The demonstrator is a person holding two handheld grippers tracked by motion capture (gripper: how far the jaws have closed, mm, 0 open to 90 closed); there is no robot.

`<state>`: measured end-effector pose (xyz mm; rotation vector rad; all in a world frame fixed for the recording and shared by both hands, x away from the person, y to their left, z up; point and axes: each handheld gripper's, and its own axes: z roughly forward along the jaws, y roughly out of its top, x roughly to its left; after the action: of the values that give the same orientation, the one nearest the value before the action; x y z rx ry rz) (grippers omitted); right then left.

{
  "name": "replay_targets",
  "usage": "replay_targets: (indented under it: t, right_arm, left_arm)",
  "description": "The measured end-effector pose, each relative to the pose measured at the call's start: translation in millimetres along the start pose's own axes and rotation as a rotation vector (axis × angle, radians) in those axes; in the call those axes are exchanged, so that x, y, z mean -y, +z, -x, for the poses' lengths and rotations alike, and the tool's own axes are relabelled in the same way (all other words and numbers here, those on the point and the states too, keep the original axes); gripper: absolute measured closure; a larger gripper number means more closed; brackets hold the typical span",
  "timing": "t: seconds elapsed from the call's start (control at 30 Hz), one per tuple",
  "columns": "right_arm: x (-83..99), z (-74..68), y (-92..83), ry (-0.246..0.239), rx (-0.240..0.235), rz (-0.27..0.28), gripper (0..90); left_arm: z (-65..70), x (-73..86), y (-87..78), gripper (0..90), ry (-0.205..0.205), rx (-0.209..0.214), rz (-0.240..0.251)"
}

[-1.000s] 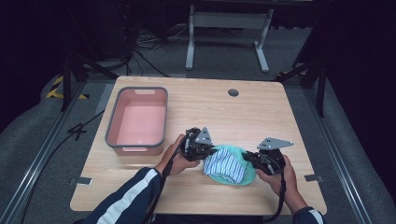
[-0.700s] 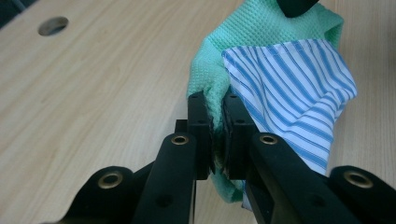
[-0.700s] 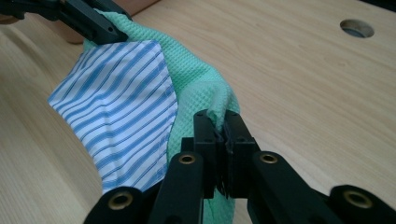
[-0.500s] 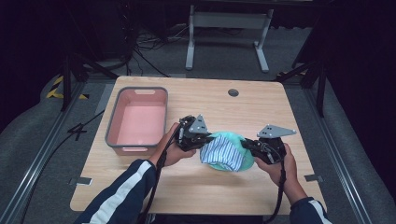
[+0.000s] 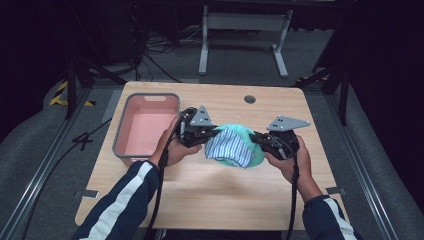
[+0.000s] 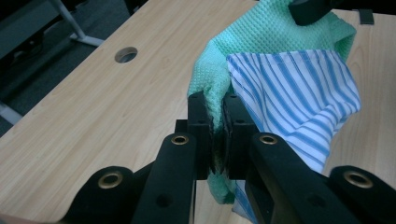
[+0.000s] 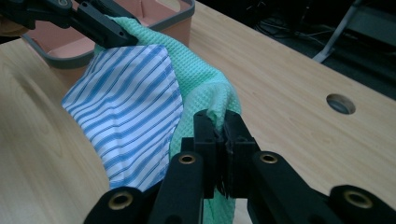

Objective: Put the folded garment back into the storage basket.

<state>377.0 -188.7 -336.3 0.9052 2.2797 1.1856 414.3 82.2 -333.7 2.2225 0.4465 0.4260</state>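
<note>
**High view: cloth is up off the table, held at both ends**

High view shows us holding the green cloth [image 5: 235, 145] between the two grippers, just above the table [image 5: 220, 200], a little right of the pink bin [image 5: 147, 125]. A blue-striped cloth [image 5: 227, 149] hangs folded in with it, in front.

- Left gripper [image 5: 207, 136]: jaws clamped tight on the green cloth's edge, clear in the left gripper view [image 6: 218, 135].
- Right gripper [image 5: 259, 141]: same, pinched on the opposite edge, clear in the right gripper view [image 7: 222, 140].

Done, as we read it: both edges gripped, cloth lifted and sagging between us.

Left: it goes somewhere. The bin sits empty right beside the left gripper, so we judge that as the likely drop. We can't tell whether the striped cloth is a separate piece or sewn on.
</note>
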Motion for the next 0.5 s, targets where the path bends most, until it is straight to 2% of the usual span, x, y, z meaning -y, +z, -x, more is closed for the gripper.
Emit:
replay_targets:
  t: [0.2, 0.37, 0.5]
  right_arm:
    - [-21.2, -5.9, 10.1, -0.028, -0.003, 0.009, 86.4]
    - [-36.1, -8.9, 19.1, -0.044, -0.011, 0.008, 86.4]
    - [-45.5, -8.5, 25.8, -0.037, -0.028, 0.018, 86.4]
  left_arm:
    - [-12.1, -0.4, -10.2, 84.1, -0.025, -0.031, 0.006]
    - [-22.0, 2.1, -29.8, 84.1, -0.041, -0.071, 0.017]
    - [-28.4, 4.3, -42.3, 84.1, -0.056, -0.095, 0.025]
